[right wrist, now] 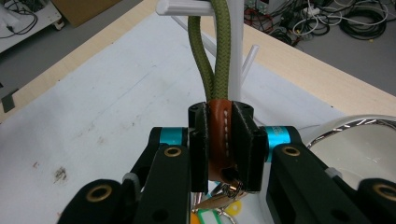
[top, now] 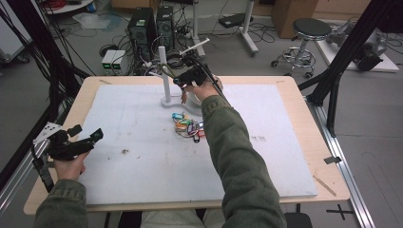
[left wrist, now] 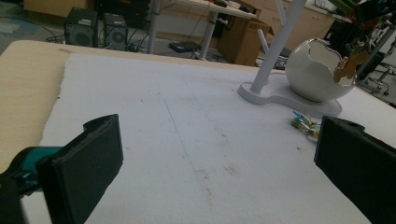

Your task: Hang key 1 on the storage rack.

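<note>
My right gripper (right wrist: pixel 219 140) is clamped on the brown leather tab (right wrist: pixel 218 135) of a keychain, whose olive cord loop (right wrist: pixel 215 56) is draped over a peg of the white key stand (top: pixel 164 76) at the far middle of the bench (top: pixel 294 95). The cord looks soft and limp, so it would sag and swing if I held it there; the stitched leather tab is stiffer and grippy, the sensible place to hold. Keys (right wrist: pixel 219 198) dangling beneath add a little weight but the whole seems light. Beside the stand sits a cracked-egg-shaped white bowl (left wrist: pixel 317 70), likely fragile. A pile of coloured key tags (top: pixel 187 126) lies nearer me. My left gripper (top: pixel 83 137) hovers wide open, holding nothing, at the bench's left edge.
</note>
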`<state>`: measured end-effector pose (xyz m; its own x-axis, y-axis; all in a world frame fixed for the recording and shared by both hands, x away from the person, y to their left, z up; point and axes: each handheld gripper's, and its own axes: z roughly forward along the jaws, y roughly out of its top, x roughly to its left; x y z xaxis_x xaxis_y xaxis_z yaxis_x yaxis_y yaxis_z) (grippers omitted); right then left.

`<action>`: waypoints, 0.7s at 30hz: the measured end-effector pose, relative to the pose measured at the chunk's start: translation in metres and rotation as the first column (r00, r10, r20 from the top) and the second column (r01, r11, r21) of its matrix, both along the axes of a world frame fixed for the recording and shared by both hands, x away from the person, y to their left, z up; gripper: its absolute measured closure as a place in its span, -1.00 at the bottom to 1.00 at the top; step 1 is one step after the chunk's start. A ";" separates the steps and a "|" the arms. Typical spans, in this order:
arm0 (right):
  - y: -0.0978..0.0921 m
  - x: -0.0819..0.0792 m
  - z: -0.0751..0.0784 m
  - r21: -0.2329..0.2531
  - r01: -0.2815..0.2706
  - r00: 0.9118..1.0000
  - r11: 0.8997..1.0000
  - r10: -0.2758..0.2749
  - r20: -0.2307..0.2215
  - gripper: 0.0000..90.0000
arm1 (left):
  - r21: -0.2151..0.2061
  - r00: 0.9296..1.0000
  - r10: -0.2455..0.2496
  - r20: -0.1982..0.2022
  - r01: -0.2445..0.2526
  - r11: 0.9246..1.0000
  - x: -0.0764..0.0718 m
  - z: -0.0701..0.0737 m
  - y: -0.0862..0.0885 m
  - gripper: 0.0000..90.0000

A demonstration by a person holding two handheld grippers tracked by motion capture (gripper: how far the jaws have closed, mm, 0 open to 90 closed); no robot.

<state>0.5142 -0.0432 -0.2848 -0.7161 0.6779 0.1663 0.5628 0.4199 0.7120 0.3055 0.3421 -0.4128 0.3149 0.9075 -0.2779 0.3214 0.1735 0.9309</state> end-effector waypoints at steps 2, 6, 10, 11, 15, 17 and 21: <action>0.000 0.002 -0.002 -0.004 0.008 1.000 1.000 -0.008 -0.006 0.71 | -0.002 1.000 0.000 0.001 0.000 1.000 0.000 0.000 0.000 -0.96; 0.002 0.002 -0.006 -0.033 0.021 1.000 0.999 -0.022 -0.010 0.38 | -0.007 1.000 0.001 0.000 -0.001 1.000 0.000 0.000 0.000 -0.96; 0.000 -0.002 -0.004 -0.073 0.000 1.000 0.997 0.000 -0.002 -0.02 | -0.002 1.000 -0.002 -0.001 0.002 1.000 0.001 0.000 0.000 -0.96; -0.001 -0.004 -0.003 -0.084 -0.015 1.000 0.996 0.015 -0.004 -0.11 | -0.003 1.000 -0.001 -0.001 0.001 1.000 0.001 -0.001 0.000 -0.96; -0.004 -0.010 0.001 -0.103 -0.001 1.000 0.995 0.002 0.011 -0.52 | 0.001 1.000 0.001 -0.001 -0.001 1.000 0.001 -0.001 -0.001 -0.96; -0.007 -0.012 0.003 -0.099 0.013 0.999 0.995 -0.010 0.030 -0.69 | 0.003 1.000 0.001 -0.001 -0.001 1.000 0.001 -0.001 -0.001 -0.96; -0.015 -0.015 0.005 -0.099 -0.006 1.000 0.995 0.008 0.019 -0.98 | 0.008 1.000 0.003 -0.005 -0.003 1.000 0.001 -0.001 0.000 -0.96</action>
